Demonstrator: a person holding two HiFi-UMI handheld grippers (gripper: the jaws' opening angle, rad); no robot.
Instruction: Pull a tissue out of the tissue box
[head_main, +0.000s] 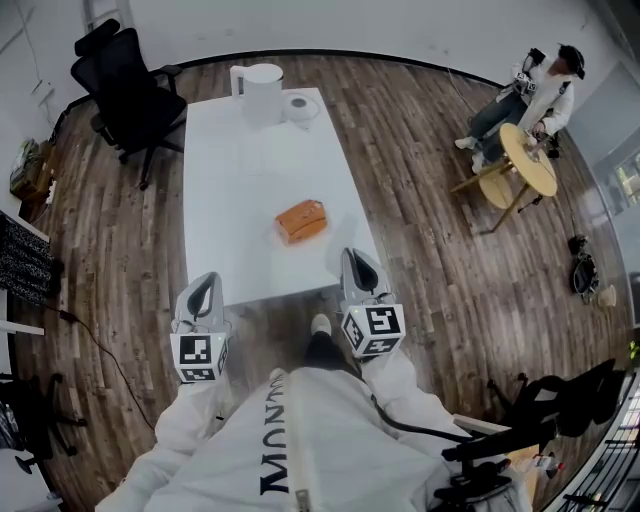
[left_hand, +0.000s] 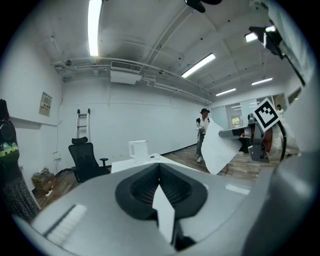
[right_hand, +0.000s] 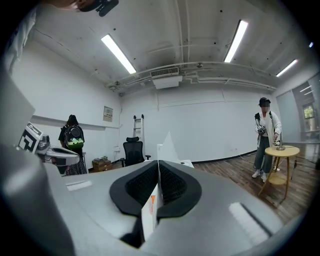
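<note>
- Plainly, two grippers are in play, one per hand: the left gripper (head_main: 204, 290) and the right gripper (head_main: 358, 265) sit side by side at the near edge of the one white table (head_main: 240, 200).
- One orange tissue box (head_main: 301, 221) lies on that table, near the middle and a little toward the person. It is ahead of both grippers and touches neither.
- The right gripper's jaws are pressed together on one white tissue (right_hand: 167, 145). A corner of it stands up above the jaws and the rest runs down between them, with a small orange mark on it.
- The left gripper's jaws are also closed tight, with one white strip (left_hand: 164, 210) pinched between the pads and trailing downward. I cannot tell whether it belongs to the same sheet.
- In the left gripper view, the tissue hangs as a broad white sheet beside the right gripper's marker cube.
- At the table's far end stand one white kettle (head_main: 258, 93) and, just beside it, one white roll (head_main: 298, 106).
- One black office chair (head_main: 125, 80) stands off the table's far left corner.
- One round wooden table (head_main: 528, 160) stands well apart to the right, with one person (head_main: 535, 95) beside it.
- A second person (right_hand: 72, 137), wearing a backpack, shows in the right gripper view.
- One ladder (right_hand: 137, 122) leans against the back wall.
</note>
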